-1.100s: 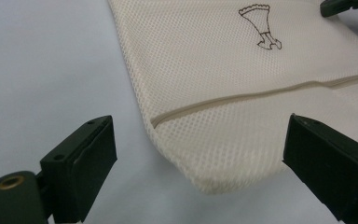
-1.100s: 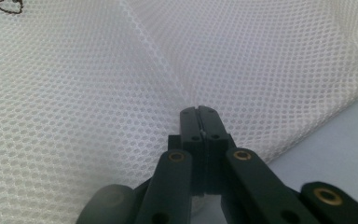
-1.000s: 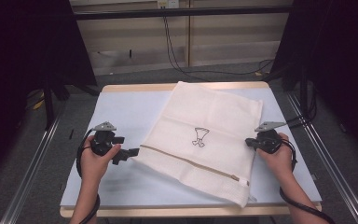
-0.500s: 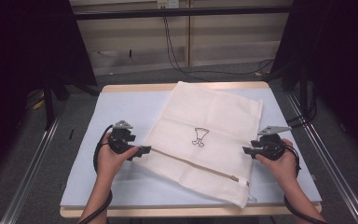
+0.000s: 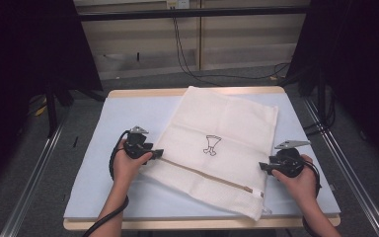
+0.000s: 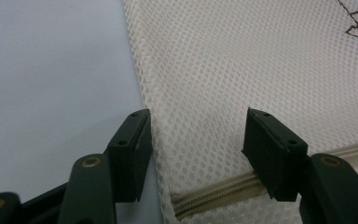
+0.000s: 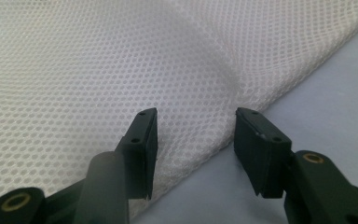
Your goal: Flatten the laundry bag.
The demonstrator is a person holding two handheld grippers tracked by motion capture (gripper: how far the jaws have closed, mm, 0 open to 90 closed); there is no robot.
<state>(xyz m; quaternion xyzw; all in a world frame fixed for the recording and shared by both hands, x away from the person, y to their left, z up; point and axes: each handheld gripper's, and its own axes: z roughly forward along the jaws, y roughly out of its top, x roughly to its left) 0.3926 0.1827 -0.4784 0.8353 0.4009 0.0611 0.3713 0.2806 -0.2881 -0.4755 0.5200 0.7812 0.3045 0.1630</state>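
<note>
A white mesh laundry bag (image 5: 222, 143) with a small black drawing and a beige zipper (image 5: 202, 174) lies slanted on the pale blue mat (image 5: 123, 118). My left gripper (image 5: 157, 153) is open at the bag's left edge, its jaws straddling the mesh (image 6: 205, 112) just above the zipper end (image 6: 214, 191). My right gripper (image 5: 262, 167) is open at the bag's right edge, with the mesh border (image 7: 196, 140) lying between its jaws. Neither pair of jaws has closed on the fabric.
The mat covers a wooden table (image 5: 187, 224) with metal rails (image 5: 29, 182) along both sides. Cables (image 5: 187, 54) hang at the back wall. Bare mat lies left of the bag and along the front edge.
My left gripper has moved right and forward until its jaws reach the bag's left edge. My right gripper has shifted slightly down toward the bag's right border.
</note>
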